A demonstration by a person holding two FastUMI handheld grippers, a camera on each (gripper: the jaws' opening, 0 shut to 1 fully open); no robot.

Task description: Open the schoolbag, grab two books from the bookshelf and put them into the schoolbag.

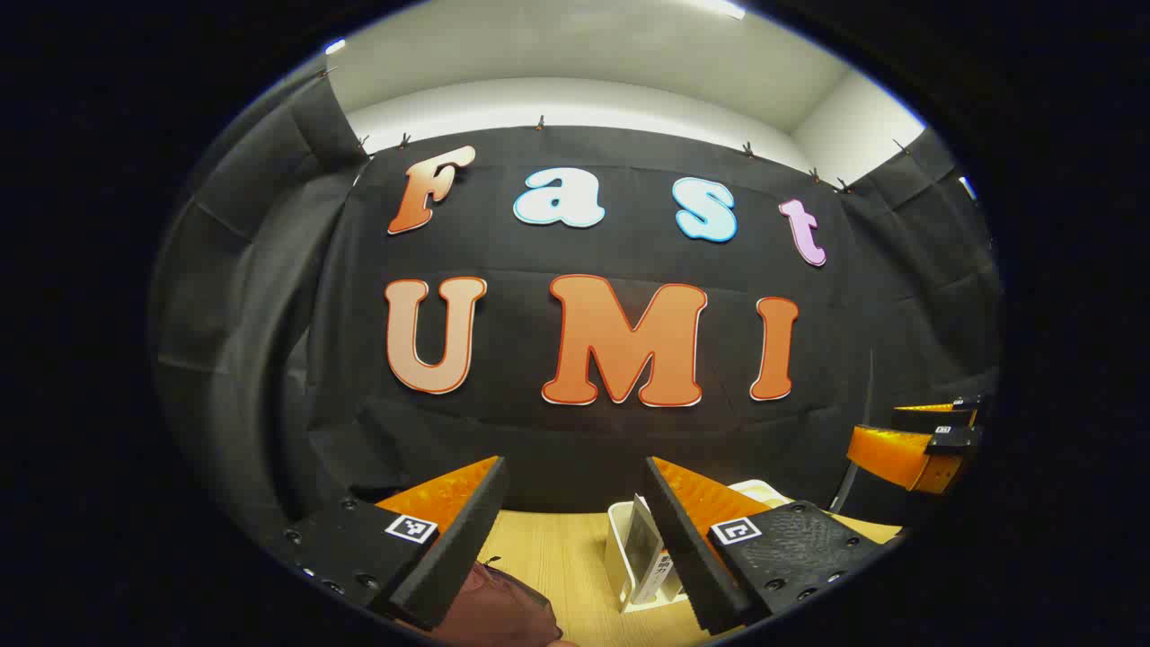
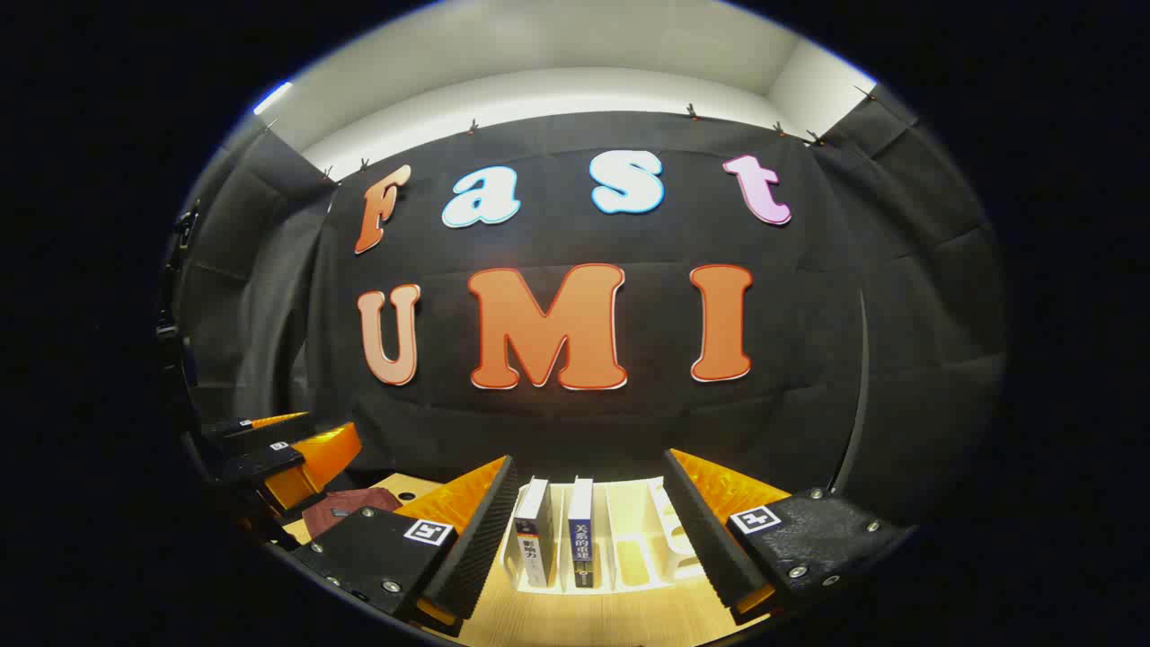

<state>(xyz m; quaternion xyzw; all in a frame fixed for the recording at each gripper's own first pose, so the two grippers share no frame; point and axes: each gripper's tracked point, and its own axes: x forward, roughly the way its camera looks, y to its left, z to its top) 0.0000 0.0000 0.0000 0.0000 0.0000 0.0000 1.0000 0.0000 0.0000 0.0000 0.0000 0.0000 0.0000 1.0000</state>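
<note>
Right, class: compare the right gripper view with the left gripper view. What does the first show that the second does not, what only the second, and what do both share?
Right gripper view: two upright books, one white-spined and one dark-blue-spined, spines facing the camera in the white slotted plastic bookshelf.

Left gripper view: the bookshelf seen end-on, with one book's cover showing.

Shared: the light wooden table, the dark red fabric schoolbag, and each open claw with the other claw off to one side.

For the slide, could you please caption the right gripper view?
Open hand-held gripper faces two upright books in a white bookshelf.
</note>
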